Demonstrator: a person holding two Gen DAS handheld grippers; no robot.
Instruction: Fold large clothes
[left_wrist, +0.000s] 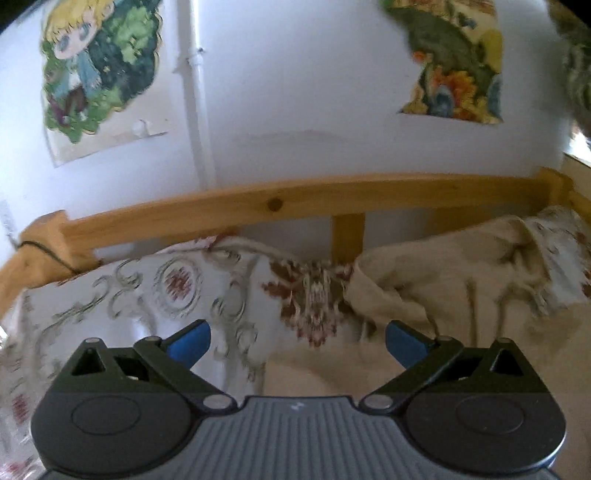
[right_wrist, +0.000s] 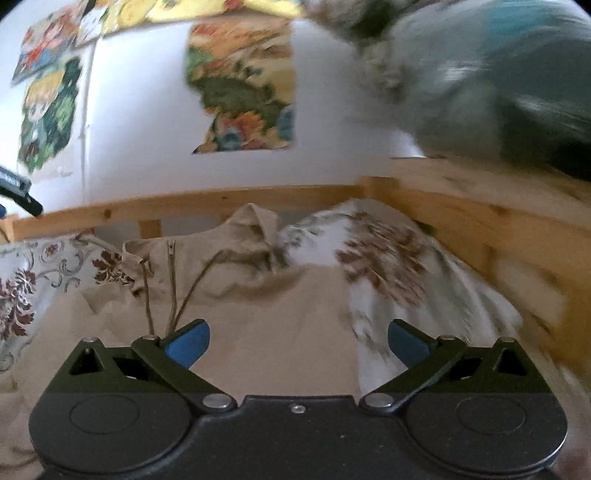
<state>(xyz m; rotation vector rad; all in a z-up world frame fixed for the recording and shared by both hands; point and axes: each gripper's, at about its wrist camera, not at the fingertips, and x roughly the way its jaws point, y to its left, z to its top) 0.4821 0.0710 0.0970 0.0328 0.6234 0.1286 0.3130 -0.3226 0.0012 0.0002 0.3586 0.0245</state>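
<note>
Both tools released, holding nothing: left tool, right tool. Beige garment rumpled on bed, collar toward the wooden headboard rail. Risks: drawcords snagging right tool; gripping patterned bedcover instead.

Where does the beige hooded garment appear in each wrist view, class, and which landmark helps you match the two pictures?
Left wrist view: the beige hooded garment lies crumpled at right of centre, beyond the open left gripper.
Right wrist view: the garment fills the centre, zip and drawcords at left, under the open right gripper.
Shared landmark: the wooden bed rail behind it.
</note>
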